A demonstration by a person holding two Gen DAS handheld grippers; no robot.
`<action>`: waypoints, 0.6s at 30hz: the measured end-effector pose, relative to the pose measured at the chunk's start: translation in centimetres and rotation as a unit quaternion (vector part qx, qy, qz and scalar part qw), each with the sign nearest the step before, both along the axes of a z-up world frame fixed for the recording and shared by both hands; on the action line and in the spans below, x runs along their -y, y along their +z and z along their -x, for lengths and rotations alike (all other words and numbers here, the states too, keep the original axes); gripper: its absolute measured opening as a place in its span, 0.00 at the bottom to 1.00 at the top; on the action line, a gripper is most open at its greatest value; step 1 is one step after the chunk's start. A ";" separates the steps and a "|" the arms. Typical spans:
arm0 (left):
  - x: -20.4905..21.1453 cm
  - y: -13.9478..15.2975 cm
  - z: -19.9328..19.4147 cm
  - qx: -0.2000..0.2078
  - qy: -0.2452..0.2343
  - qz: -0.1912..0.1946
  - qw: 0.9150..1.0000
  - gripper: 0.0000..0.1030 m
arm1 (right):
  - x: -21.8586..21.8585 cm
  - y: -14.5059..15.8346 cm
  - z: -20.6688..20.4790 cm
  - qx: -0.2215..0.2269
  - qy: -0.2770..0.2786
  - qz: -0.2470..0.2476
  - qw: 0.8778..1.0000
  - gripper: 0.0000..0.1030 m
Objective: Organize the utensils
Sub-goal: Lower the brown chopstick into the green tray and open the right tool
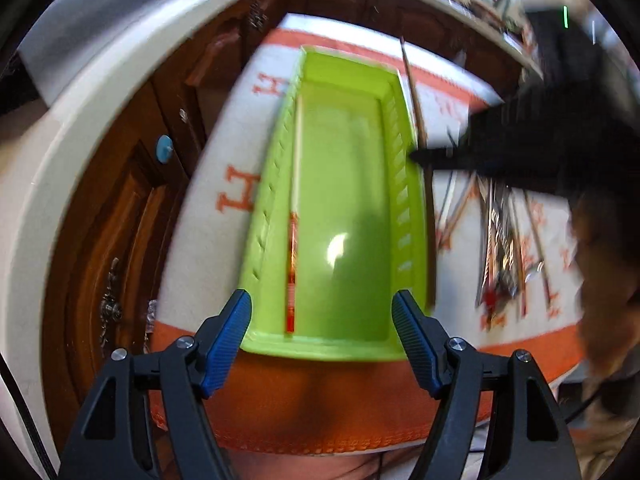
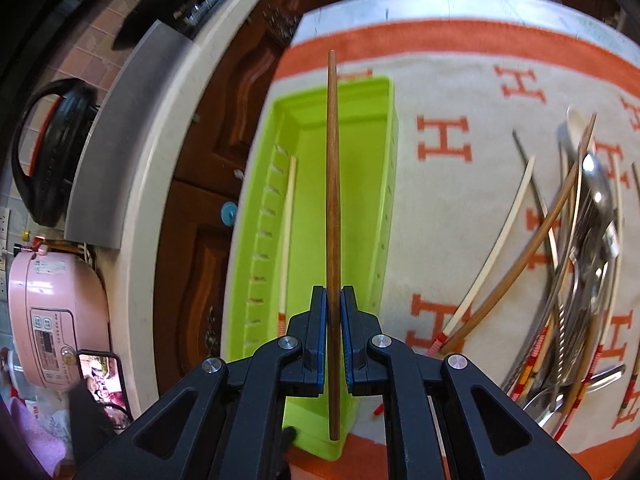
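Note:
A lime-green tray (image 1: 276,176) (image 2: 384,184) lies lengthwise on an orange-and-white cloth. One white chopstick with a red patterned end (image 1: 296,184) (image 2: 286,236) lies along its left wall. My left gripper (image 1: 322,312) is open and empty, just above the tray's near end. My right gripper (image 2: 333,300) is shut on a brown wooden chopstick (image 2: 333,184) and holds it lengthwise over the tray. In the left wrist view this chopstick (image 1: 414,96) and the right gripper's dark body (image 1: 520,140) sit by the tray's right wall. A pile of utensils (image 2: 576,264) (image 1: 504,240) lies to the right.
The cloth (image 2: 460,92) covers a table. The pile holds chopsticks, metal spoons and forks. To the left are brown wooden cabinets (image 2: 208,184), a pale counter edge (image 2: 160,128), a pink rice cooker (image 2: 52,312) and a phone (image 2: 102,380).

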State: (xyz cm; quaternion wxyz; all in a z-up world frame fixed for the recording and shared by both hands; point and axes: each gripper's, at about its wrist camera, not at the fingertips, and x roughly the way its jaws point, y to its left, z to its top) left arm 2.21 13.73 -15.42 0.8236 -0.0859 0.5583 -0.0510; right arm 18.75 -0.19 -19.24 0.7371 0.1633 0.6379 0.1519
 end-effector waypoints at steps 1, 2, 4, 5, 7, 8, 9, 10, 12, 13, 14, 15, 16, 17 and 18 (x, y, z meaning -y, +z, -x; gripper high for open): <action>-0.5 0.7 -0.1 0.011 0.011 -0.005 1.000 0.69 | -0.1 -0.5 -0.1 -0.008 0.003 -0.003 1.000 0.07; -1.1 1.6 -0.3 0.027 0.026 -0.011 0.999 0.69 | -0.2 -0.9 -0.1 -0.013 0.003 -0.003 1.000 0.07; -2.0 2.6 -0.7 0.042 0.045 -0.014 0.998 0.72 | -0.2 -1.7 0.0 -0.024 0.007 -0.006 1.000 0.07; -2.6 3.1 -1.1 0.049 0.060 -0.021 0.997 0.72 | -0.2 -2.0 0.0 -0.028 0.008 -0.006 1.000 0.07; -3.3 3.3 -1.5 0.055 0.079 -0.034 0.995 0.72 | -0.6 -2.4 0.3 -0.033 0.016 -0.002 0.999 0.09; -3.4 3.4 -1.6 0.057 0.085 -0.042 0.994 0.72 | -0.7 -2.6 0.3 -0.036 0.020 -0.003 0.999 0.13; -3.6 3.5 -1.8 0.058 0.090 -0.046 0.993 0.72 | -0.7 -2.7 0.4 -0.038 0.021 -0.005 0.999 0.15; -3.6 3.4 -1.9 0.058 0.092 -0.049 0.993 0.72 | -0.6 -2.8 0.5 -0.038 0.021 -0.013 0.999 0.18; -3.6 3.2 -2.0 0.055 0.092 -0.056 0.993 0.72 | -0.8 -2.5 1.2 -0.033 0.024 -0.018 0.999 0.20; -3.5 3.0 -2.0 0.052 0.092 -0.060 0.993 0.72 | -0.7 -2.3 1.3 -0.028 0.026 -0.017 0.999 0.21; -3.4 3.0 -2.1 0.050 0.091 -0.062 0.993 0.72 | -0.6 -2.0 1.6 -0.024 0.028 -0.017 0.999 0.21; -3.3 3.0 -2.2 0.049 0.089 -0.062 0.993 0.72 | -0.4 -1.5 1.8 -0.018 0.031 -0.015 0.999 0.21; -3.1 3.0 -2.2 0.048 0.088 -0.061 0.993 0.72 | -0.4 -1.0 2.0 -0.012 0.034 -0.015 0.999 0.21; -2.8 3.0 -2.1 0.050 0.087 -0.061 0.993 0.72 | -0.1 -0.5 2.3 -0.003 0.038 -0.013 0.999 0.21; -2.6 3.1 -2.0 0.053 0.086 -0.061 0.993 0.72 | 0.2 0.0 2.6 0.005 0.040 -0.011 0.999 0.21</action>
